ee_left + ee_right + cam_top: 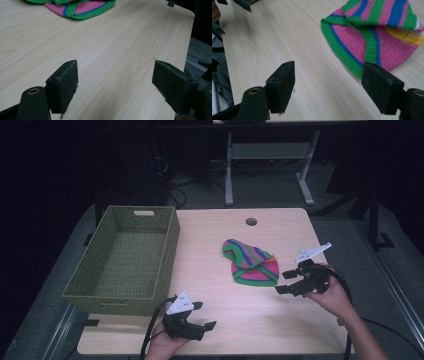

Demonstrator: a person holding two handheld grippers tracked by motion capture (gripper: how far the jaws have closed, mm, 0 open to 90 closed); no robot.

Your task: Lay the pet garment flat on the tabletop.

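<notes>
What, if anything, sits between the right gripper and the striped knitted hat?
Nothing visible does. The right gripper is open just beside the striped knitted hat, with bare table between its jaws and the hat's green rim.

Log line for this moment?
left gripper: open, idle | right gripper: open, beside knit hat | basket: empty

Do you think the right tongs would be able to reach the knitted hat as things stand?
Probably yes: the right tongs are open beside the hat, with bare table between them and nothing in the way.
</notes>
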